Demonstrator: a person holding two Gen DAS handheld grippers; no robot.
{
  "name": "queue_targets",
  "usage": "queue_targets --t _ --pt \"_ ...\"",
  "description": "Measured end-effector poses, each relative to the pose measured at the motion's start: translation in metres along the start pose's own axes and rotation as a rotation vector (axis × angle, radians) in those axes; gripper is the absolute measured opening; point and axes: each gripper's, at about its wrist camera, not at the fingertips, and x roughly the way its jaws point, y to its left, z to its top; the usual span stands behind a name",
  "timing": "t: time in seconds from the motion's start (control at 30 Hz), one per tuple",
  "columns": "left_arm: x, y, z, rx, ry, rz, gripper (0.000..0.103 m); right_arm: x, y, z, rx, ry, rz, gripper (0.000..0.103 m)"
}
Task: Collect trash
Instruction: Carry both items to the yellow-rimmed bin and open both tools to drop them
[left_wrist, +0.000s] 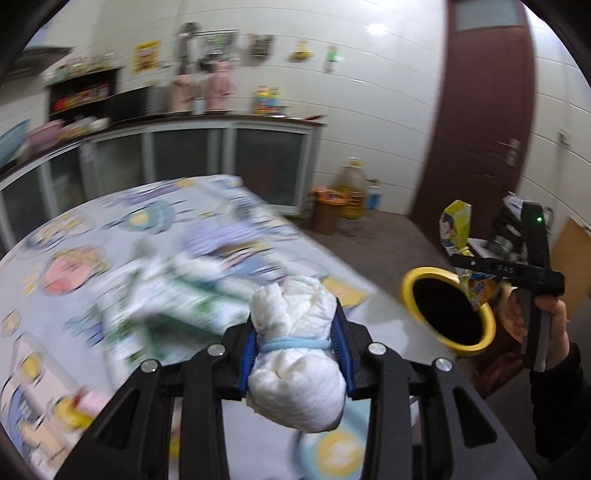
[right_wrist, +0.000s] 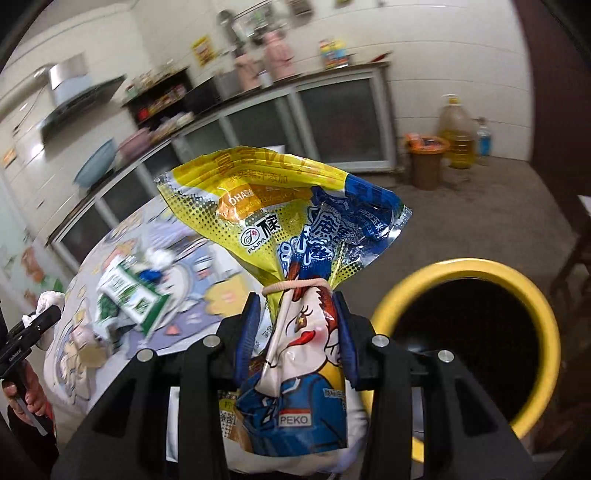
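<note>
Care is called for at the drop: each piece of trash should be carried squarely over the mouth of the yellow-rimmed bin (right_wrist: 469, 332) before it is let go, and one tool should be emptied at a time — the two are near each other at the rim.

The left tool (left_wrist: 295, 349) is clenched, partly closed, on a white tissue bundle (left_wrist: 295, 354) tied with a pale blue band, the blue pads (left_wrist: 341, 347) pressed against its sides. From this tool the bin lies ahead and to the right, off the table (left_wrist: 74, 258) edge.

The right tool (right_wrist: 295, 332) is likewise partly closed, clamped on a yellow-and-blue snack bag (right_wrist: 288, 236) cinched by a rubber band, the bag's top flared above the pads. The bin mouth sits just right of and below this tool. A green-and-white carton (right_wrist: 125, 299) is left on the table, ahead and to the left.
</note>
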Motion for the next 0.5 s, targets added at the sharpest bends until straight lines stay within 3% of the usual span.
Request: queue_targets --t 0.23,0.5 --pt "0.072 -0.087 0.038 0.119 0.008 -0.181 0.033 -0.037 -0.078 -0.004 0.099 -0.067 -0.170 0.038" --pt "0.166 -0.181 0.045 0.186 0.111 -0.342 0.033 -0.024 -0.132 -0.021 0.168 0.004 -0.225 0.038"
